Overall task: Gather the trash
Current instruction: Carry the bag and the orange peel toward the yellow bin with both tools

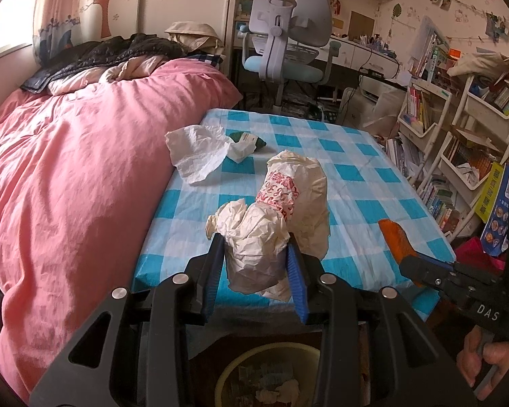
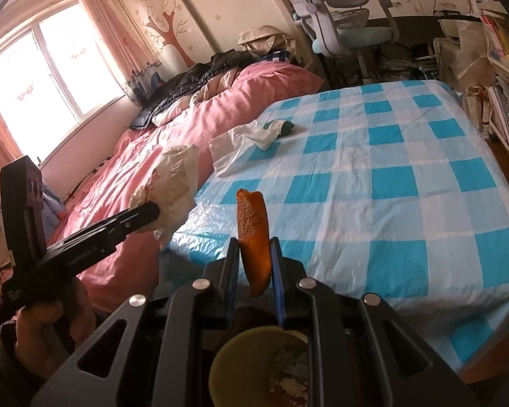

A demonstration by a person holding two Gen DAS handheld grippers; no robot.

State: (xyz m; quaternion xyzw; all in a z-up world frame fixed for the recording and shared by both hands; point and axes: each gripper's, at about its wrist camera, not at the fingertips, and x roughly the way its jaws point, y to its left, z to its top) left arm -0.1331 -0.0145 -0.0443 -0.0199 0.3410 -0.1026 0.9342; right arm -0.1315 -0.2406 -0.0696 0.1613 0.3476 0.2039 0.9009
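My left gripper (image 1: 256, 242) is shut on a crumpled cream paper bag with red print (image 1: 271, 217), held above the near edge of the blue checked table (image 1: 373, 183). The same bag (image 2: 173, 183) shows at the left of the right wrist view, in the left gripper (image 2: 152, 215). My right gripper (image 2: 254, 242) is shut on a strip of orange peel (image 2: 252, 234), which stands upright between the pads; the peel (image 1: 395, 237) also shows at the right of the left wrist view. A yellow bin (image 2: 247, 366) with scraps inside sits below both grippers. It appears as the bin (image 1: 271, 373) under the left gripper too.
A crumpled white tissue (image 1: 200, 151) and a dark green wrapper (image 1: 249, 139) lie at the table's far left corner. A pink-covered bed (image 1: 68, 176) runs along the table's left side. A desk chair (image 1: 285, 34) and book shelves (image 1: 458, 129) stand beyond and right.
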